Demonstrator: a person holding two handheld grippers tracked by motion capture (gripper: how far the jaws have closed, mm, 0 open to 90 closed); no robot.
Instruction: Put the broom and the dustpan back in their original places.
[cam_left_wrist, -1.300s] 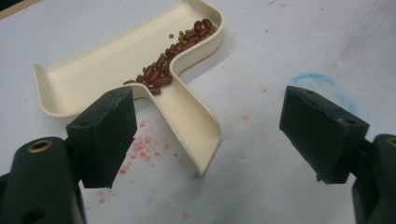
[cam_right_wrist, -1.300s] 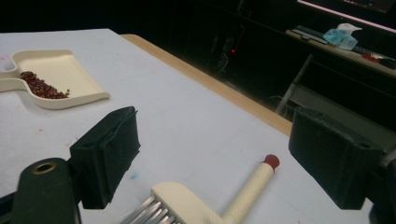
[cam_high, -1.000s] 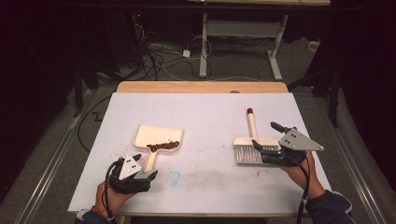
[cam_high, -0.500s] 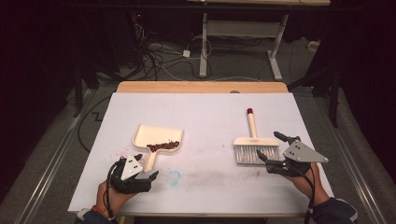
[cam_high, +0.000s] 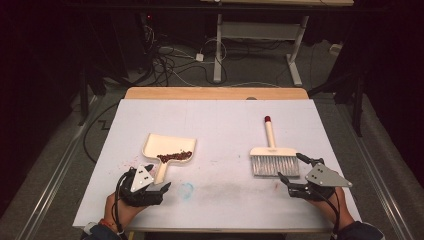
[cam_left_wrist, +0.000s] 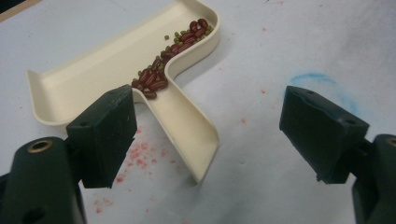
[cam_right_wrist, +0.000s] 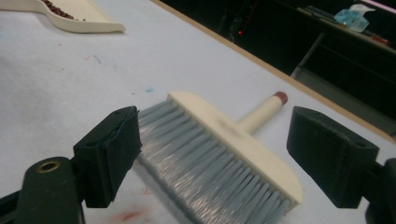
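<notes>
The left hand-held gripper (cam_left_wrist: 205, 135) is spread, the light, stiff dustpan (cam_left_wrist: 116, 70) of loose beans (cam_left_wrist: 168, 56) just ahead; take its handle level. The right hand-held gripper (cam_right_wrist: 210, 158) gapes before the brush (cam_right_wrist: 224, 149): soft bristles, so grip the handle.

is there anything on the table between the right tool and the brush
Nothing visible. The right tool sits open just behind the brush, at the bristle end; in the right gripper view the grey bristles lie directly ahead between its jaws. The dustpan with the beans lies far off by the left tool.
</notes>
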